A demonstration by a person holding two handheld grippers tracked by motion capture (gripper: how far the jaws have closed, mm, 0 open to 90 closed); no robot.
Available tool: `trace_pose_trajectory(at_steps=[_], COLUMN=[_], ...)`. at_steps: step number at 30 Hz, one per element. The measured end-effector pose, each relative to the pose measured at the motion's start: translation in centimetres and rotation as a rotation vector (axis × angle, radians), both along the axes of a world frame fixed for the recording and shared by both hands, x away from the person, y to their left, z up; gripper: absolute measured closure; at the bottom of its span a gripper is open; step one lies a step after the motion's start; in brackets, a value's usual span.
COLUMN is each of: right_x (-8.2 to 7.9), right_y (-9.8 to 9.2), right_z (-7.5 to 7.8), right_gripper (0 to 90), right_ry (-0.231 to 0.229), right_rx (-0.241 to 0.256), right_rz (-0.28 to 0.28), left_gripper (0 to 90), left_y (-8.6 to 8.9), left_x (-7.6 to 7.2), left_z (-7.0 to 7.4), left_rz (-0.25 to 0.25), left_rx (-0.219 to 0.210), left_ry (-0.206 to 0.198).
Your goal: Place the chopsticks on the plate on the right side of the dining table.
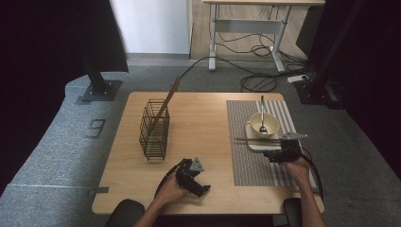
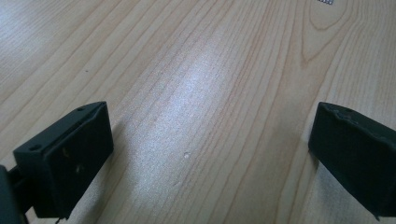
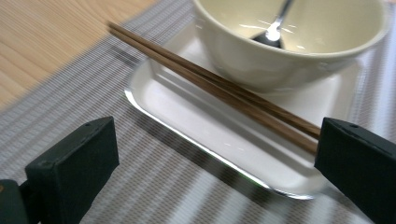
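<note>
A pair of brown chopsticks (image 1: 257, 140) (image 3: 219, 86) lies across a white plate (image 1: 257, 145) (image 3: 196, 112), in front of a cream bowl (image 1: 263, 124) (image 3: 289, 46) that holds a metal spoon (image 1: 262, 113) (image 3: 275, 28). My right gripper (image 1: 276, 153) (image 3: 219, 140) is open just before the plate's near edge, and its right jaw stands close to the chopsticks' near end. My left gripper (image 1: 196, 182) (image 2: 212, 126) is open low over bare wood near the table's front edge, with nothing between its jaws.
The plate sits on a grey striped placemat (image 1: 255, 168) (image 3: 154, 186) on the right half of the wooden table (image 1: 198, 123). A black wire basket (image 1: 155, 130) stands at the left with a long brown stick (image 1: 169, 100) leaning out of it. Cables and desk legs lie on the floor beyond the table.
</note>
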State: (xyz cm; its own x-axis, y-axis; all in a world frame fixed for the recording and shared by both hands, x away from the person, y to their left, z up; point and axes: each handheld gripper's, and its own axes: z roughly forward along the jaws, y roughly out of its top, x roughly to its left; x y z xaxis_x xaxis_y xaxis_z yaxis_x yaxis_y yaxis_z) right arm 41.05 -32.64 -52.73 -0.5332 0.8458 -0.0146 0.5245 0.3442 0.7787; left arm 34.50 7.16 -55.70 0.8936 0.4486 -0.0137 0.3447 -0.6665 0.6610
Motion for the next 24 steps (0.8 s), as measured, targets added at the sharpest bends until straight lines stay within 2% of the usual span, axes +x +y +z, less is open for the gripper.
trace_pose_trajectory(at_steps=[2,6,11,19,22,24], right_x=[-0.1,0.0,0.4,1.1,1.4,1.5], right_y=[0.6,1.3,2.5,3.7,4.1,4.2], right_z=[-0.3,-0.8,-1.6,-2.0,-2.3,-2.3], right_gripper=[0.0,0.0,0.0,0.0,0.0,0.0], right_ry=[-0.006,0.002,0.025,0.015,0.021,0.024], right_rx=[0.014,0.005,-0.031,-0.044,-0.078,-0.083], right_rz=[0.011,0.028,0.063,0.104,0.116,0.115], left_gripper=[0.0,0.0,0.0,0.0,0.0,0.0], left_y=[0.0,0.0,0.0,0.0,0.0,0.0], left_x=[0.0,0.0,0.0,0.0,0.0,0.0], left_z=[0.0,0.0,0.0,0.0,0.0,0.0], left_rz=[0.0,0.0,0.0,0.0,0.0,0.0], left_rx=[0.0,0.0,0.0,0.001,0.001,0.001], left_ry=[0.0,0.001,0.002,0.002,0.002,0.002])
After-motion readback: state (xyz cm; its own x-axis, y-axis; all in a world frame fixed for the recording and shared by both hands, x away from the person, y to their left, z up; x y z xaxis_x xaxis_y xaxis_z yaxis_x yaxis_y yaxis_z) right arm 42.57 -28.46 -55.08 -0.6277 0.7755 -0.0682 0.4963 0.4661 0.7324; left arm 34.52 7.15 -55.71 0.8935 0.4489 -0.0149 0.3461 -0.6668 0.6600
